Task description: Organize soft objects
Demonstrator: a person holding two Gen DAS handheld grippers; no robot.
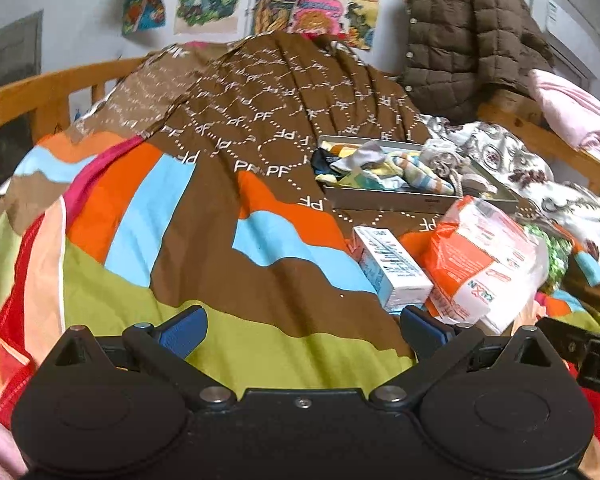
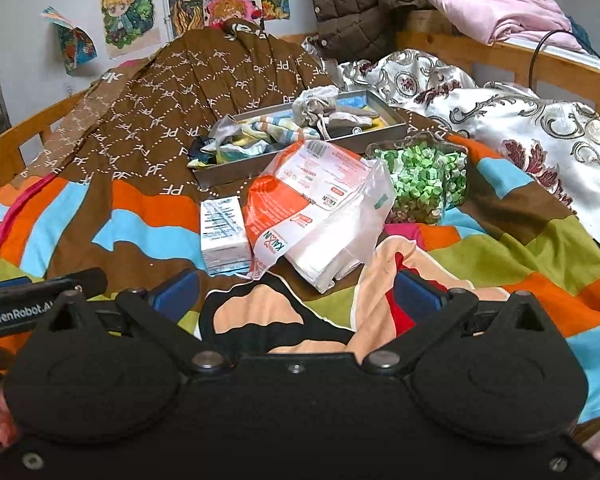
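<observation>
So both hand-held grippers gape empty; rumpled socks fill far grey tray; orange-white tissue pack lies loose on bed.

Cluttered bed with open bedspread on its left side.
A white carton, an orange tissue pack and a bag of green pieces block the way to the sock-filled tray; the striped bedspread lies bare.
</observation>
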